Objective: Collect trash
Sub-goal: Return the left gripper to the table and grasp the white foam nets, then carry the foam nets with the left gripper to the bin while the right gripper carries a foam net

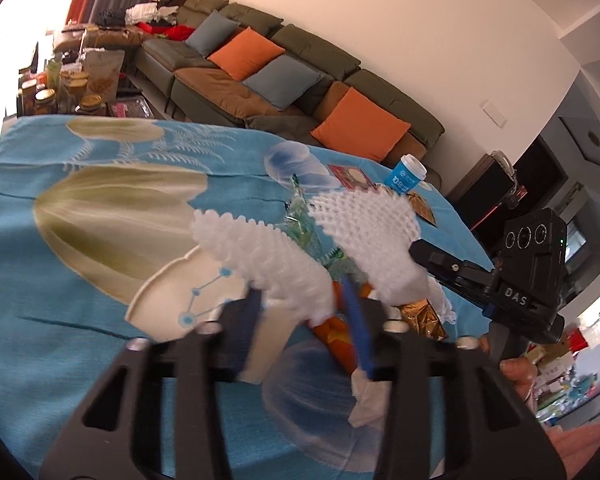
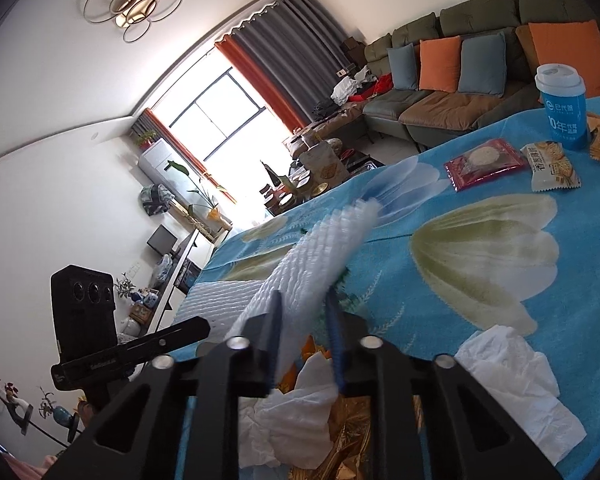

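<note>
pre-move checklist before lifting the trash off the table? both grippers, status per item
1. Left gripper closed on a white foam net: ok.
2. Right gripper closed on the other foam net: ok.
3. Nets clear of each other: cannot tell.
4. Green wrapper under the nets free to stay behind: cannot tell.
5. Blue cup upright, away from both grippers: ok.
6. All trash collected: not ok, tissue and snack packets remain on the tablecloth.
</note>
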Motion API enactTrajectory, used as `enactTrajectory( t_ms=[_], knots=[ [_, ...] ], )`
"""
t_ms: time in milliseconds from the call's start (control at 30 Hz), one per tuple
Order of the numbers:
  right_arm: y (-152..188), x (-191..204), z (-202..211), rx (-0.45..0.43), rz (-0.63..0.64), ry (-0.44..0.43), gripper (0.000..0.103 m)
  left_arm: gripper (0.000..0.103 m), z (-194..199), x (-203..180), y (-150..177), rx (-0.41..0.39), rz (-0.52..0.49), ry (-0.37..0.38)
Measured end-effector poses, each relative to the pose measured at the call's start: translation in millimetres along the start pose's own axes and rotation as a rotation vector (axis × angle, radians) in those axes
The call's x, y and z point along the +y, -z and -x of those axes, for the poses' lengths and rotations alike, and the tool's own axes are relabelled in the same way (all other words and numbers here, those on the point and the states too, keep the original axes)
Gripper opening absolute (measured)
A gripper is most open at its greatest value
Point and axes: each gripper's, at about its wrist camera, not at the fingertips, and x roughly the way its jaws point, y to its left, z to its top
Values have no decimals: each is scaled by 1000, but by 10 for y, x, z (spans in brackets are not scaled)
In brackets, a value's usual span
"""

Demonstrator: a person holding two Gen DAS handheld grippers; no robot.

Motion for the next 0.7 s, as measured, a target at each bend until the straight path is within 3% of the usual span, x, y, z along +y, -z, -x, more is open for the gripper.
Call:
enactTrajectory(
  t_ms=[167, 700],
  knots=[
    [6, 90, 38, -14, 29, -12, 11, 14, 32, -8, 18, -18, -3, 10],
    [9, 655, 142, -45, 136, -126, 10, 13, 984, -132, 209, -180, -69, -19]
  ],
)
